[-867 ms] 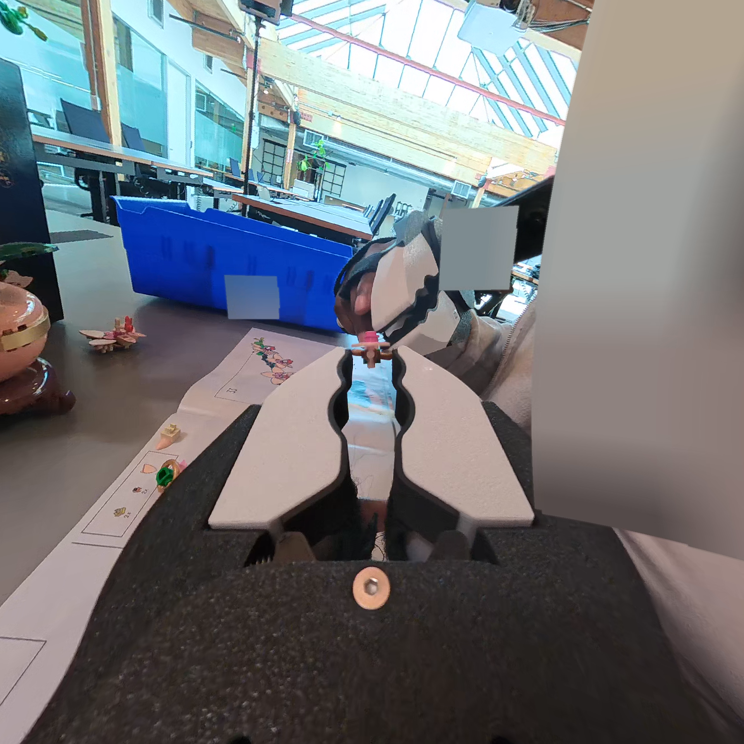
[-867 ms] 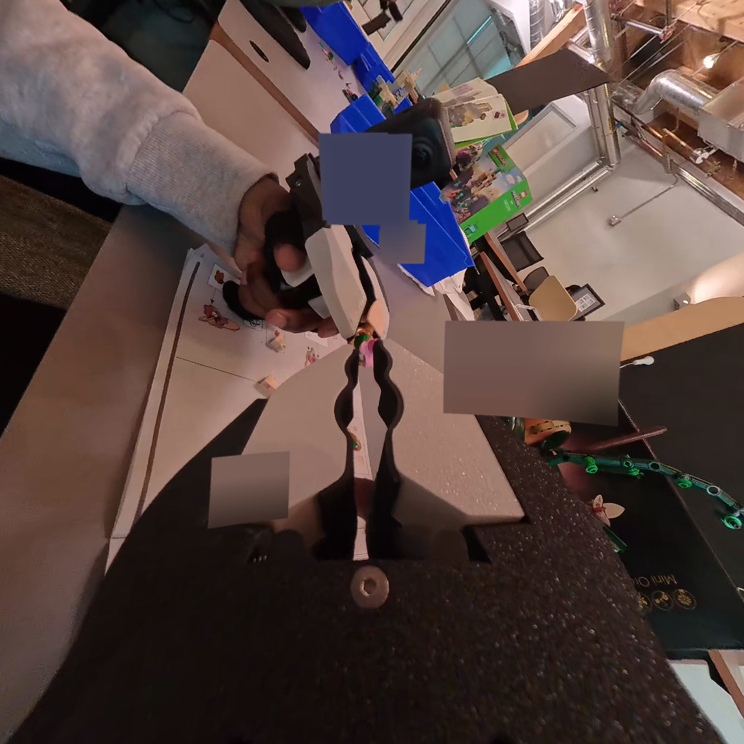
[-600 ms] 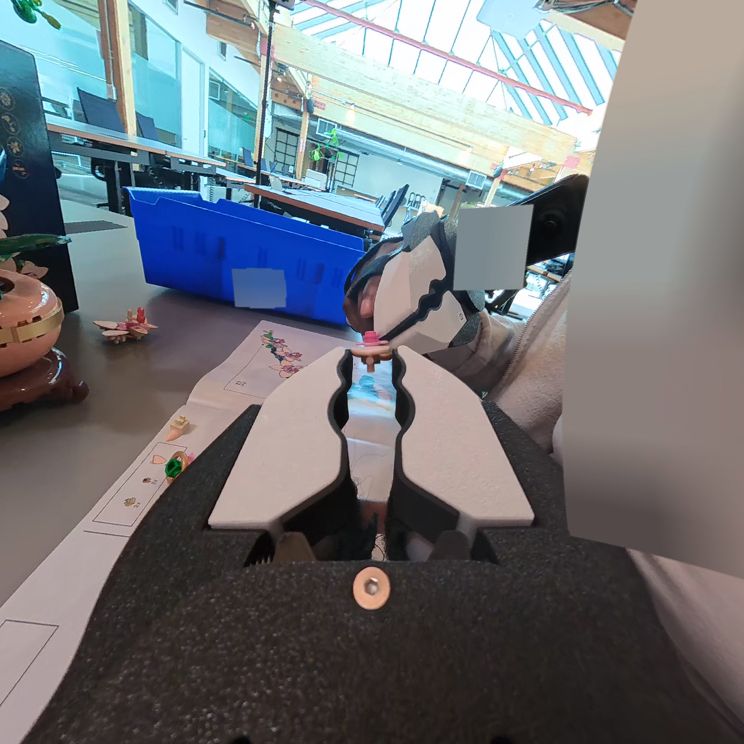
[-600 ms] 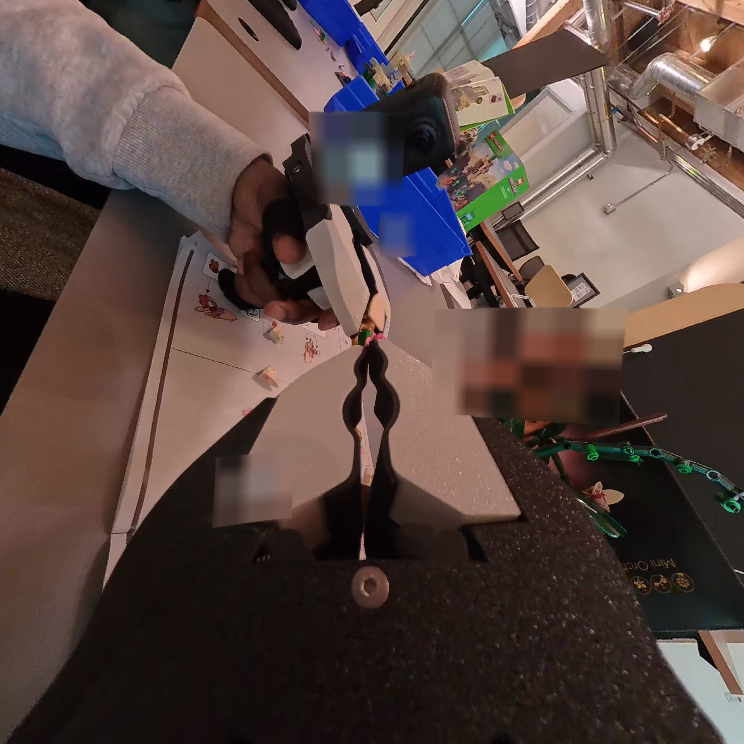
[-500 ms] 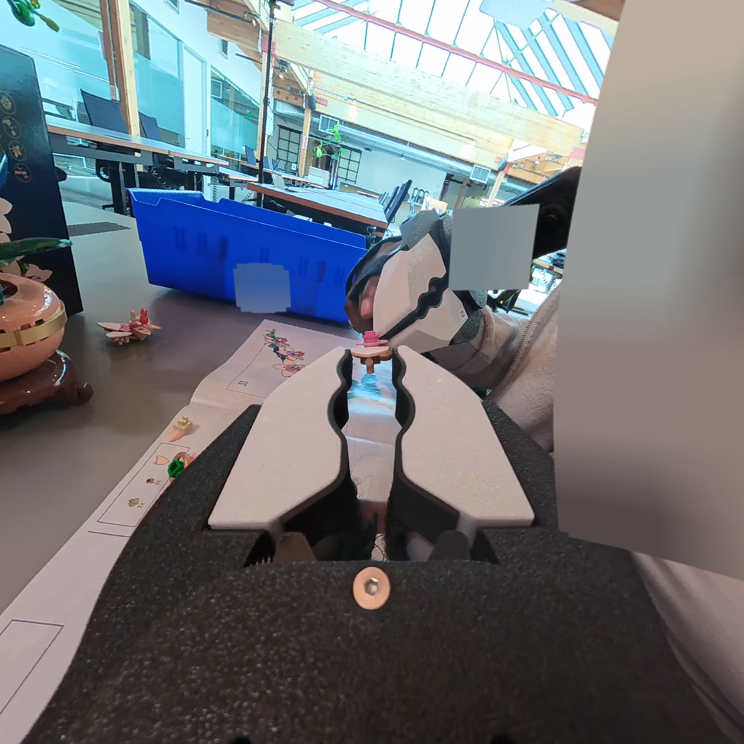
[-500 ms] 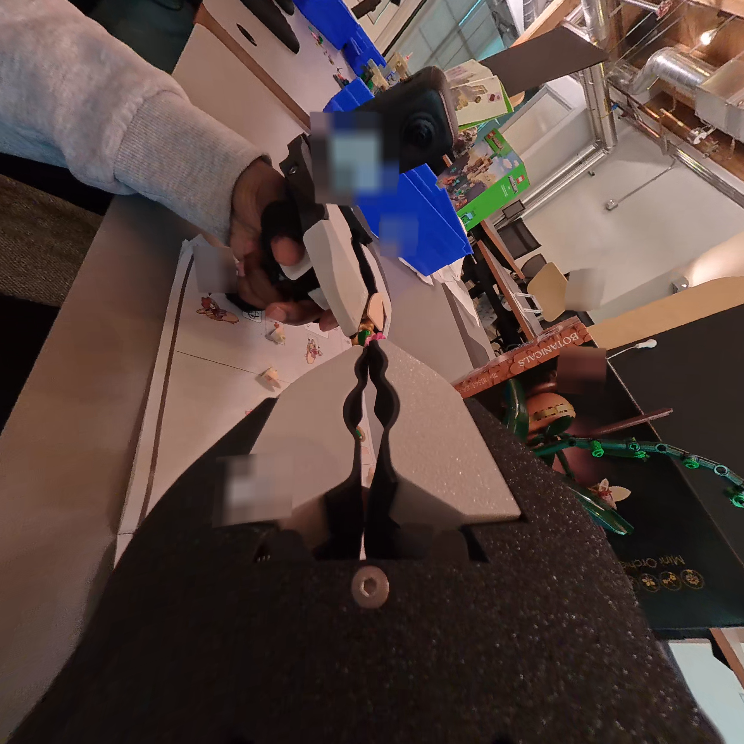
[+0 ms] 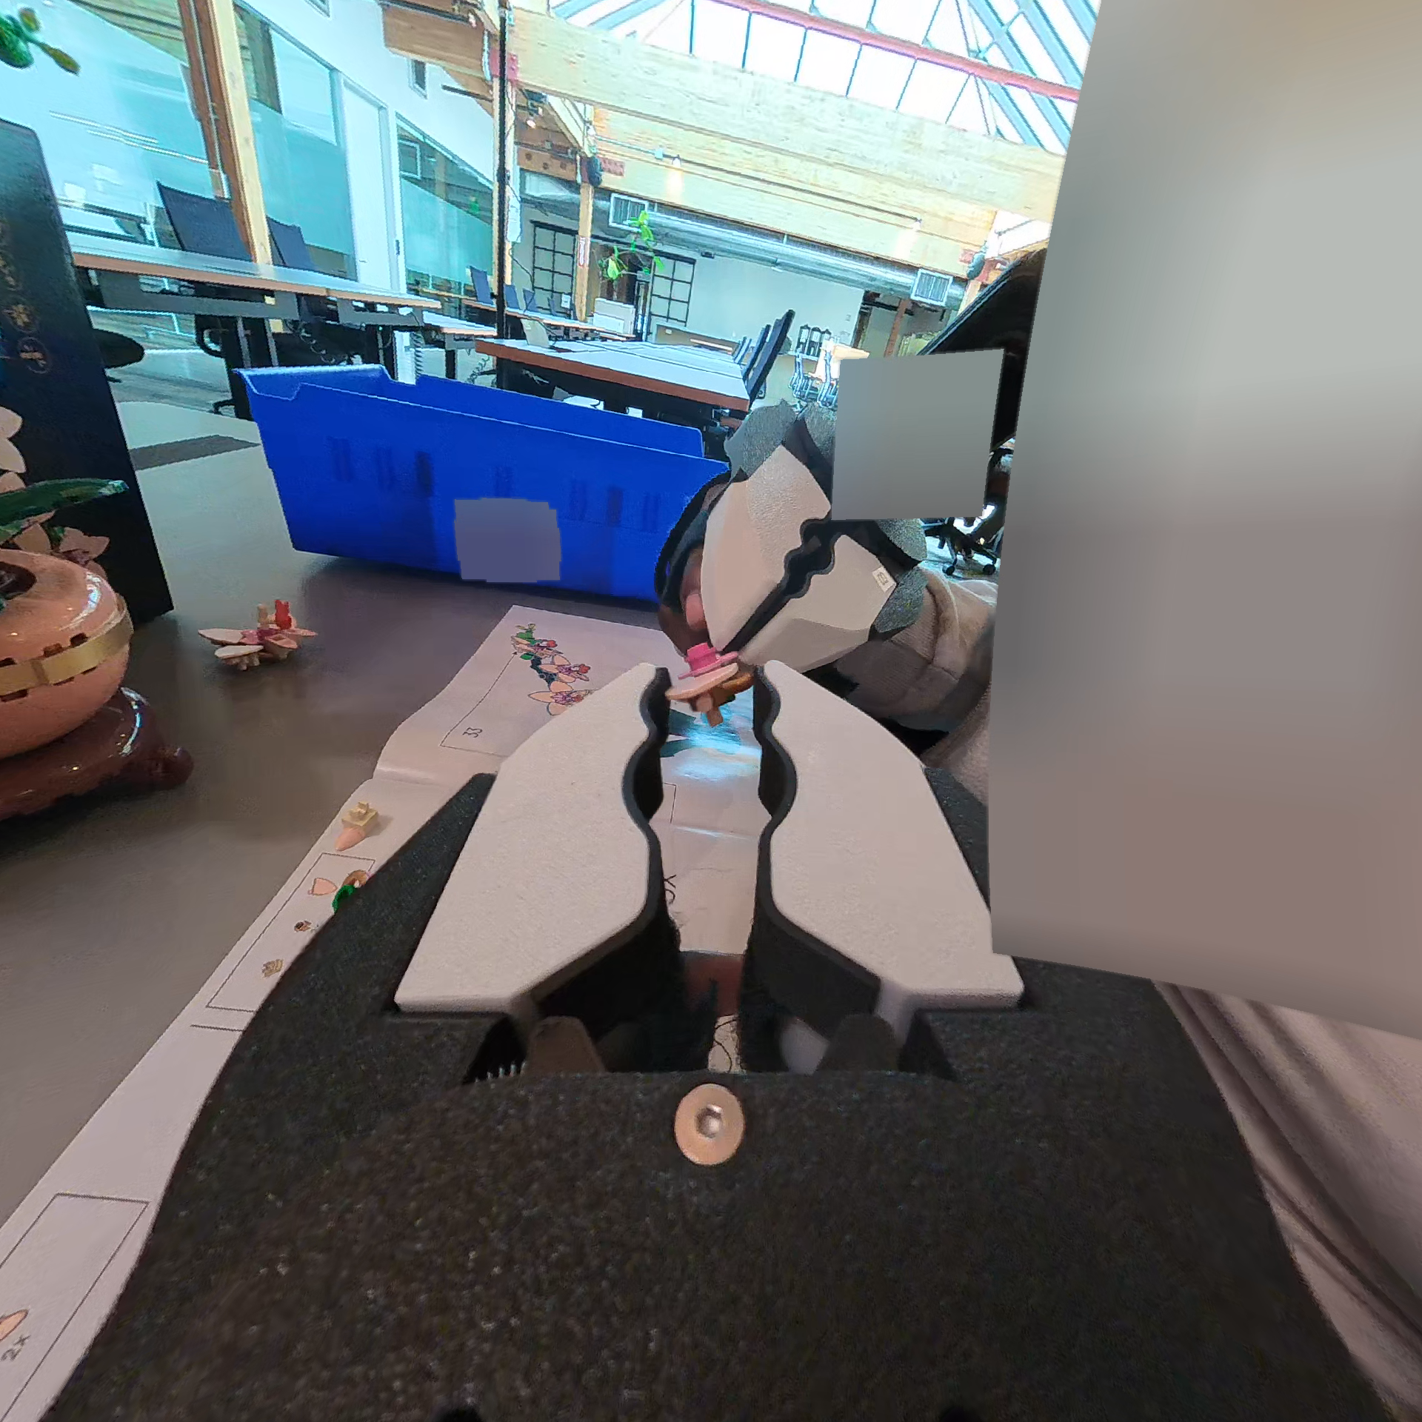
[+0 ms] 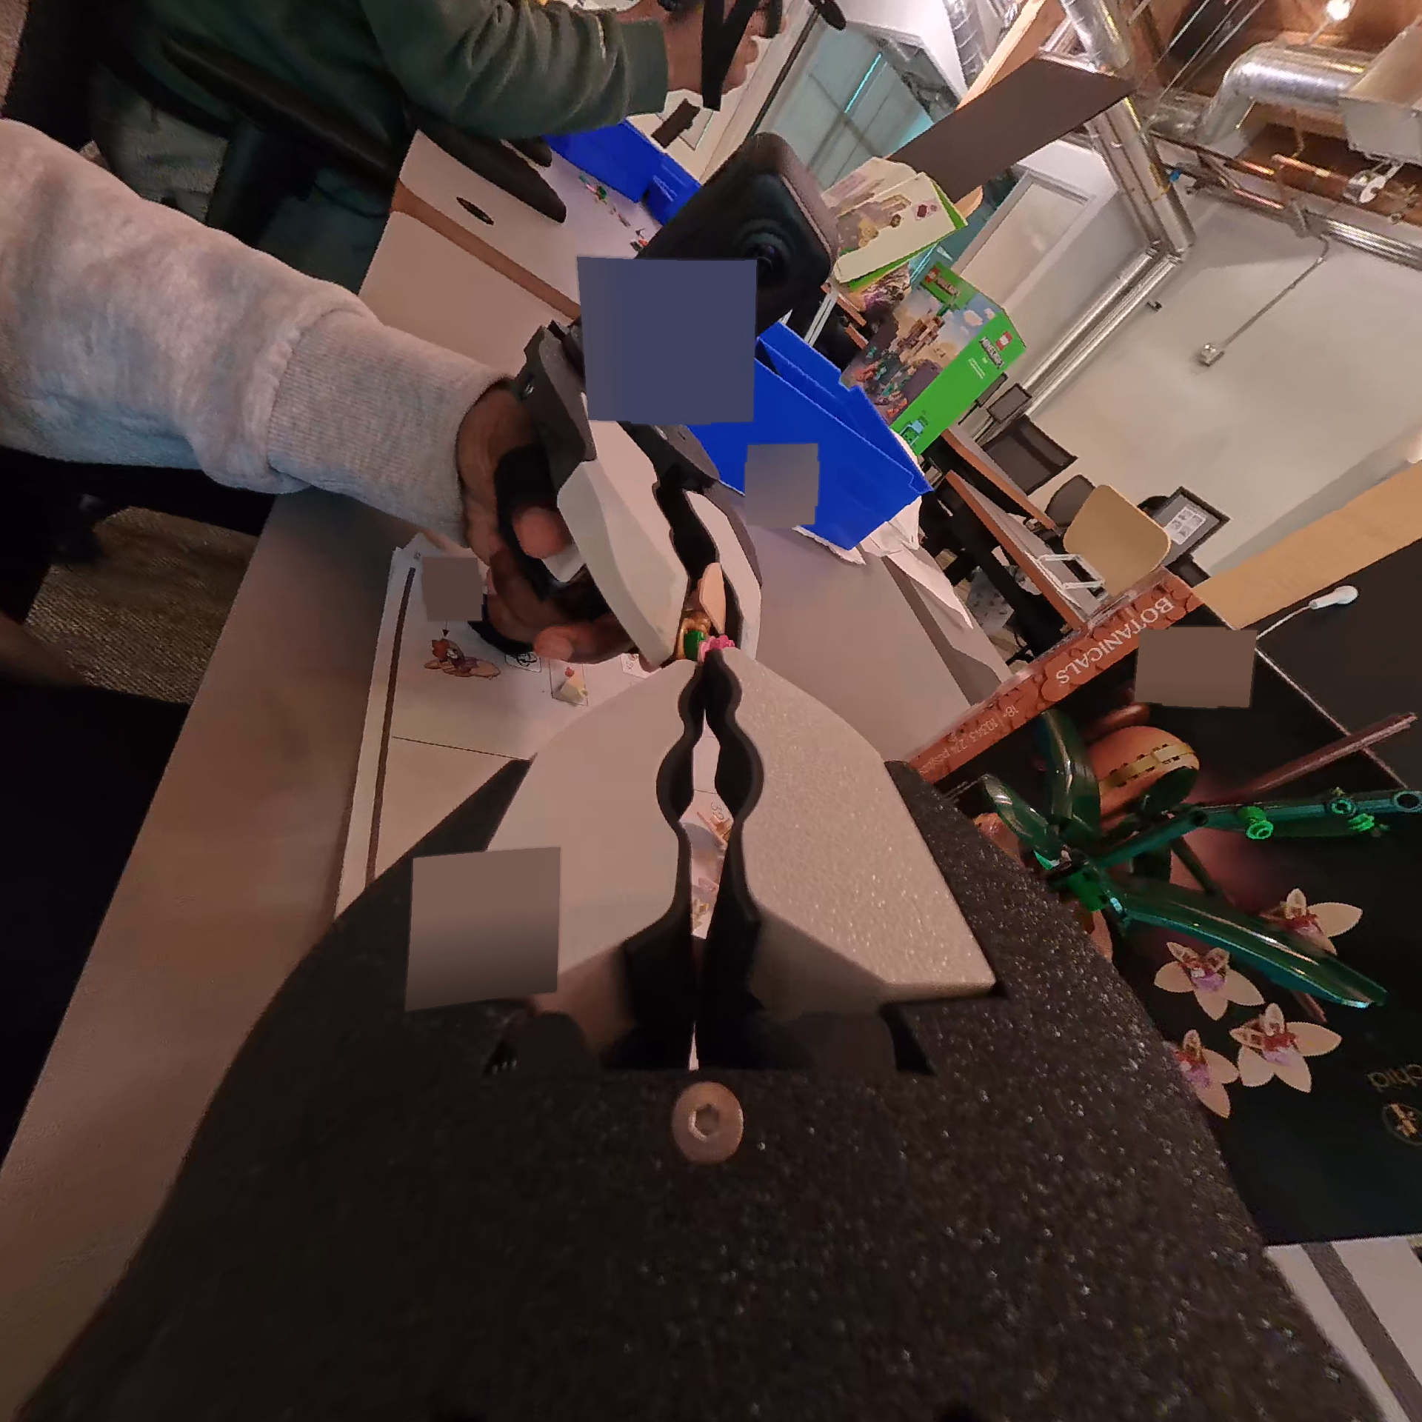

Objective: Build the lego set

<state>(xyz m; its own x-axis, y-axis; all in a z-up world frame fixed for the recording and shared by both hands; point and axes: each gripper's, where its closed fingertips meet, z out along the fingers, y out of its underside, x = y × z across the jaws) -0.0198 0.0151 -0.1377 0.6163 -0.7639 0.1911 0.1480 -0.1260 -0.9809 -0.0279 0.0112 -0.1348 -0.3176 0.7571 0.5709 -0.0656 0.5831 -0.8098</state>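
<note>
Above the booklet [image 7: 492, 716], flower [image 7: 704, 681] pinched by right gripper [image 8: 704, 662]. At its twelve o'clock, left gripper [image 7: 704, 685], parted around it.

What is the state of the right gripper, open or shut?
Shut. The right gripper has its fingertips almost meeting, pinching the pink top of the small flower piece; the left wrist view shows the same pinch.

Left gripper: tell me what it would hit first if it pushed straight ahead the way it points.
Probably the small pink and tan flower piece sitting just past the left gripper tips, pinched by the right gripper coming in from ahead. Behind that is the right gripper itself. Depth between them is hard to judge.
</note>
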